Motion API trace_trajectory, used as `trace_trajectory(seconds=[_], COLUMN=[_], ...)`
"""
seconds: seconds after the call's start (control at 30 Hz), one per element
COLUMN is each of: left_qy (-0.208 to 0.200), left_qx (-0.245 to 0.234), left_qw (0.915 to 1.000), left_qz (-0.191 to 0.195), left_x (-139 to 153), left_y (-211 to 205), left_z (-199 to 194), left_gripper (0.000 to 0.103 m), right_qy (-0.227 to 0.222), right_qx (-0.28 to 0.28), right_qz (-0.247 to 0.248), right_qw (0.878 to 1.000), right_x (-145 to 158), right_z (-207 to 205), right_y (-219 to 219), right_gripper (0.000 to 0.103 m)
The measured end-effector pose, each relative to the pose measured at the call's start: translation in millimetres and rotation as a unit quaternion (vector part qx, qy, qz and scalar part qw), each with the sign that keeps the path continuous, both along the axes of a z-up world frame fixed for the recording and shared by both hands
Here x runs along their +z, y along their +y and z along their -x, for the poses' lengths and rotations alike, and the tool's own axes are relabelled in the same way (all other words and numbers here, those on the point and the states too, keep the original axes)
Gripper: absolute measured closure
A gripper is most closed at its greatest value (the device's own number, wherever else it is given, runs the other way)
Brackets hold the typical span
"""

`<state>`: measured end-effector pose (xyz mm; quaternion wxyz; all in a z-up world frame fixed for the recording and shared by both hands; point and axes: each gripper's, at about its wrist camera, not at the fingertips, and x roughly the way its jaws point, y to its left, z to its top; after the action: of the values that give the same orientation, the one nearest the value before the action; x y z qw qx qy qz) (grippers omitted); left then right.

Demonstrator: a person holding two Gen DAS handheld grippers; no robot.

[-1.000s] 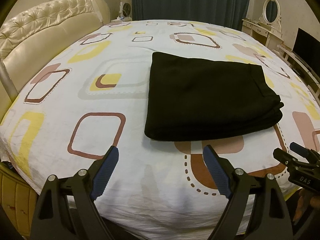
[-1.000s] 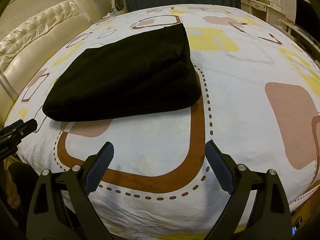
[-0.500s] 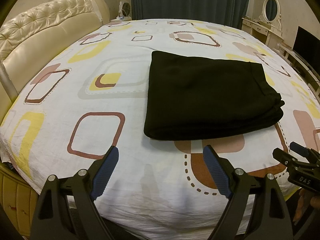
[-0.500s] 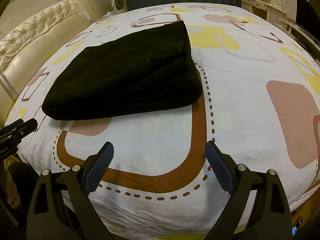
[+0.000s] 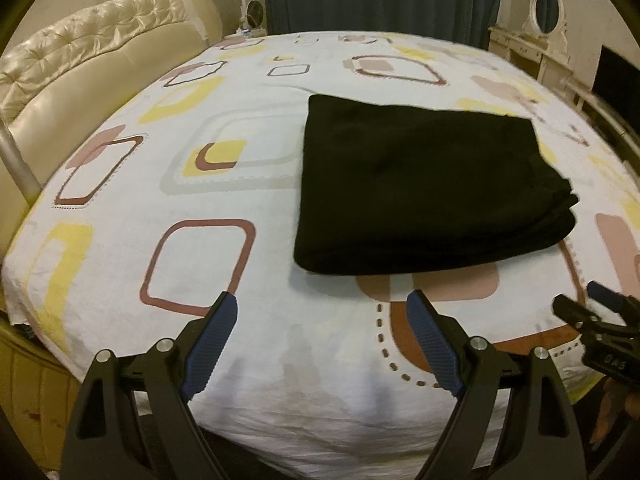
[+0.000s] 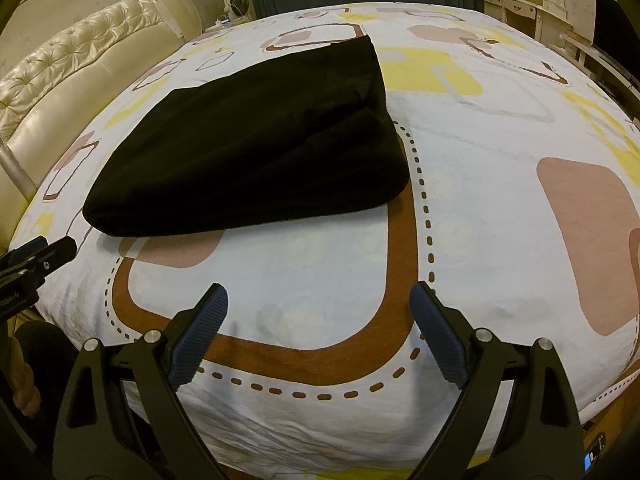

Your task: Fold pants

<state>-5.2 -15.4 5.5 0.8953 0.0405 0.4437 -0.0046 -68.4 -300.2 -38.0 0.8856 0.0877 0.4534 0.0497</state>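
Pants (image 5: 424, 188) are lying folded into a black rectangle on the patterned bedsheet (image 5: 224, 320), layered edges showing on the right side. I am holding my left gripper (image 5: 322, 340) and right gripper (image 6: 316, 330) spread wide, grasping nothing, both near the bed's front edge, apart from the cloth. Risk, I judge: reaching back in and snagging a top layer, dragging the stack askew.
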Motion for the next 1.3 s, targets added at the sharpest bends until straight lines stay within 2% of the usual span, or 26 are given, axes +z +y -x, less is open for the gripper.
trace_trajectory(seconds=[0.1, 0.7, 1.2, 1.3], left_qy=[0.008, 0.011, 0.013, 0.026], left_qx=[0.004, -0.002, -0.007, -0.012], left_qw=[0.9998, 0.9998, 0.9999, 0.9996], left_qz=[-0.015, 0.014, -0.004, 0.008], left_x=[-2.2, 0.3, -3.5, -5.7], left_y=[-1.3, 1.7, -3.9, -2.8], left_z=[-2.3, -2.4, -4.1, -6.7], left_gripper=[0.017, 0.017, 0.017, 0.017], right_qy=[0.001, 0.008, 0.011, 0.011], right_qx=[0.0, 0.005, 0.01, 0.011], right_qz=[0.0, 0.001, 0.007, 0.009], right_qw=[1.0, 1.0, 1.0, 1.0], right_x=[-0.8, -6.4, -9.2, -9.7], right_z=[-0.3, -1.6, -2.1, -2.9], right_y=[0.0, 0.6, 1.5, 0.7], right_gripper=[0.011, 0.011, 0.011, 0.011])
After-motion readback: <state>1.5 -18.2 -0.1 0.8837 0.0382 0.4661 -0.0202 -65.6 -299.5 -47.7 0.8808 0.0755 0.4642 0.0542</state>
